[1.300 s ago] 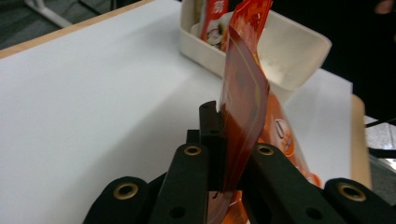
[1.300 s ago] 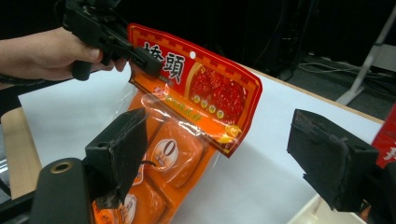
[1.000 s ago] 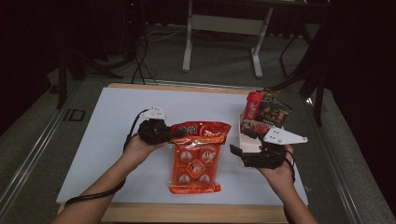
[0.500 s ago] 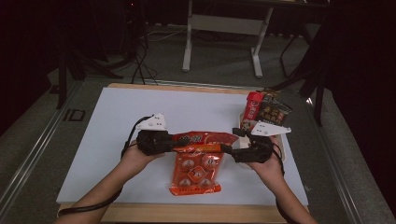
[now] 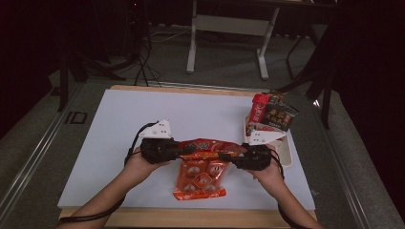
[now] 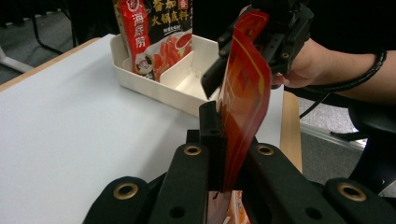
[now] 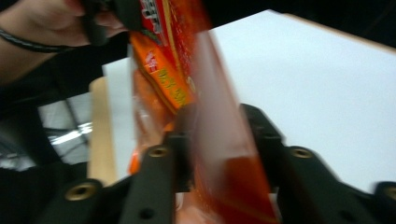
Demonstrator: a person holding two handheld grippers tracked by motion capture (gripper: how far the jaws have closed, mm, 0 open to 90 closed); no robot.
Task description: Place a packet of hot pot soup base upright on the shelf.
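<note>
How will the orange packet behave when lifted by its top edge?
Likely floppy: the orange packet hangs below the left gripper and right gripper, bottom still on the table. Its glossy film may slip. Probably light.

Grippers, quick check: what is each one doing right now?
Left gripper: shut on the orange snack bag, at its top edge.
Right gripper: fingers have just been closing; bag's other top corner sits between them, contact blurred.

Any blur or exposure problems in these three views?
Right gripper view: motion blur smears the orange packet and its tool. Left gripper view: sharp, evenly lit; packet print and white tray readable. High view: room dim, white table bright, mildly soft.
</note>
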